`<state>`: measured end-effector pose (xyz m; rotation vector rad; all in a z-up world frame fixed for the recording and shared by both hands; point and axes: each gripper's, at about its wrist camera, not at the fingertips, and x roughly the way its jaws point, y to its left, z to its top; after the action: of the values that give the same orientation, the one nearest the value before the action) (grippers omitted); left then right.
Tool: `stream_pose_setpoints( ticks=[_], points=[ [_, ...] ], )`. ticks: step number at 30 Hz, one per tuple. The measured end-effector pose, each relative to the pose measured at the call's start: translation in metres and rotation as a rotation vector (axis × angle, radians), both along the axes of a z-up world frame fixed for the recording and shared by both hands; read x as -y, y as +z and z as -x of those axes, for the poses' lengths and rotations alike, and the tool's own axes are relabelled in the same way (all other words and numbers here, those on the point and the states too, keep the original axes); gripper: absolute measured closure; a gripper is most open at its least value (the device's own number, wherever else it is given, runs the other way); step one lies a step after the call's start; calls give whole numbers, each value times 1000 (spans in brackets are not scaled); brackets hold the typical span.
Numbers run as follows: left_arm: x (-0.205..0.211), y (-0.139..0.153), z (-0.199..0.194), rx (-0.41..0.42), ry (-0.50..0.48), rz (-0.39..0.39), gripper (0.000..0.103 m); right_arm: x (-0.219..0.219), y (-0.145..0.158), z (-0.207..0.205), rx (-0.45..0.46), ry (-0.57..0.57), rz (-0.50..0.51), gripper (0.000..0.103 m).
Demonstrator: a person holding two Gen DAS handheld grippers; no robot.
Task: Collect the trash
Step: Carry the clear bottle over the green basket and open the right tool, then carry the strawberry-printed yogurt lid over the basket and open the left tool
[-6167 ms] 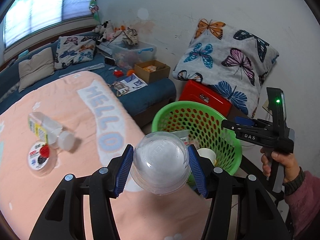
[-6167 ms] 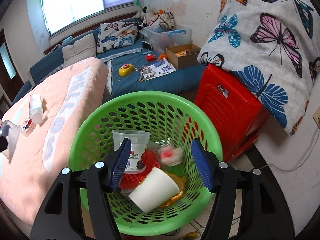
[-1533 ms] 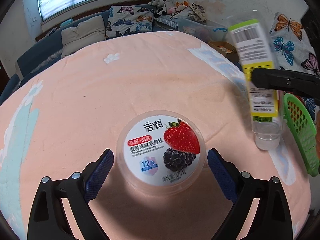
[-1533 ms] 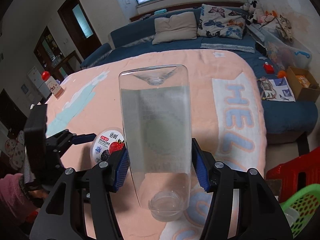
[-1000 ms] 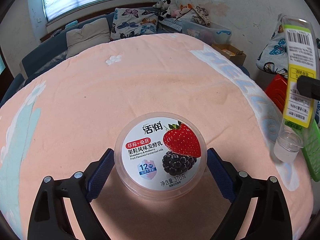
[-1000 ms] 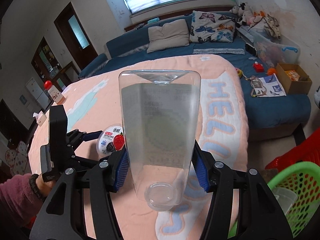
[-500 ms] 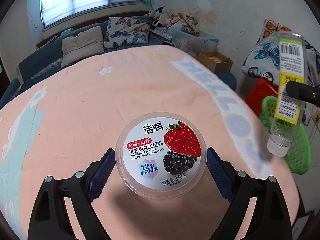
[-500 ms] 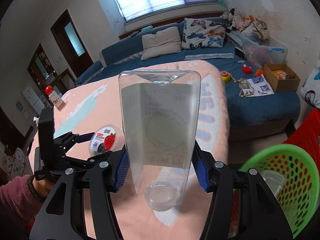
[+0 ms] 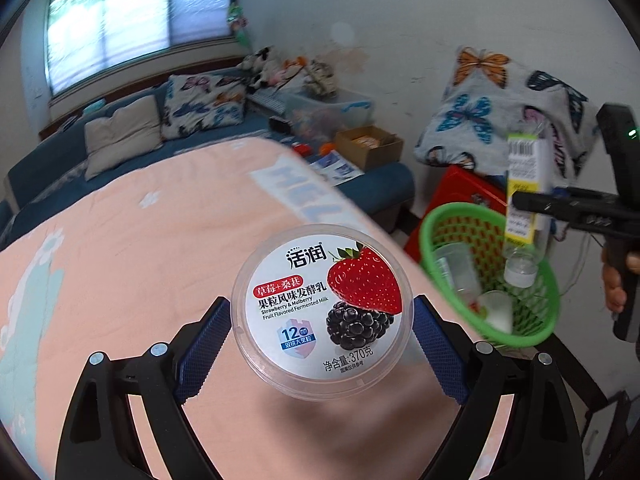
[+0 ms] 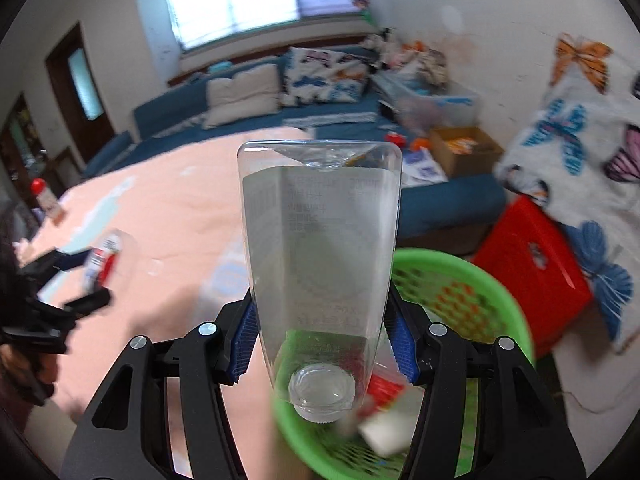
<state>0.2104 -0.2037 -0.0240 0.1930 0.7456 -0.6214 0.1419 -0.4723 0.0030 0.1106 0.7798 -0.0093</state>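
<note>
The yogurt lid (image 9: pixel 322 310) is clamped in the left tool (image 9: pixel 322 336). The bottle (image 10: pixel 320 280) is pinched neck-down by the right tool (image 10: pixel 320 348) over the green basket (image 10: pixel 508 312), apparently for dropping.

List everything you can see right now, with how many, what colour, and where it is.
yogurt tub: one, clear with strawberry lid, between left gripper's pads
bottle: one, clear, cap down, held over basket
basket: one, green, on floor beside table
cups in basket: at least two, white and clear
tablecloth: one, peach
red box: one, behind basket
butterfly cushions: two, white
cardboard box: one, brown, on blue sofa
left gripper: black, blue pads
right gripper: black, blue pads
</note>
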Motion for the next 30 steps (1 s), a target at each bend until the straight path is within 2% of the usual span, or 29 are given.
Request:
stream_pose_setpoints(
  ticks=[6, 14, 21, 24, 26, 30],
  points=[
    [34, 3, 16, -7, -65, 13, 16, 38, -23, 18, -44, -126, 75, 46],
    [68, 2, 28, -16, -118, 11, 16, 73, -50, 23, -76, -231, 94, 46],
    [85, -2, 34, -21, -144, -2, 16, 92, -67, 14, -90, -274, 68, 46],
    [91, -4, 35, -27, -152, -5, 16, 92, -67, 13, -84, -276, 74, 45],
    [95, -6, 35, -33, -157, -7, 16, 93, -64, 14, -76, -276, 74, 39],
    [105, -11, 35, -40, -170, -17, 16, 92, -60, 20, -67, -268, 73, 39]
  ],
)
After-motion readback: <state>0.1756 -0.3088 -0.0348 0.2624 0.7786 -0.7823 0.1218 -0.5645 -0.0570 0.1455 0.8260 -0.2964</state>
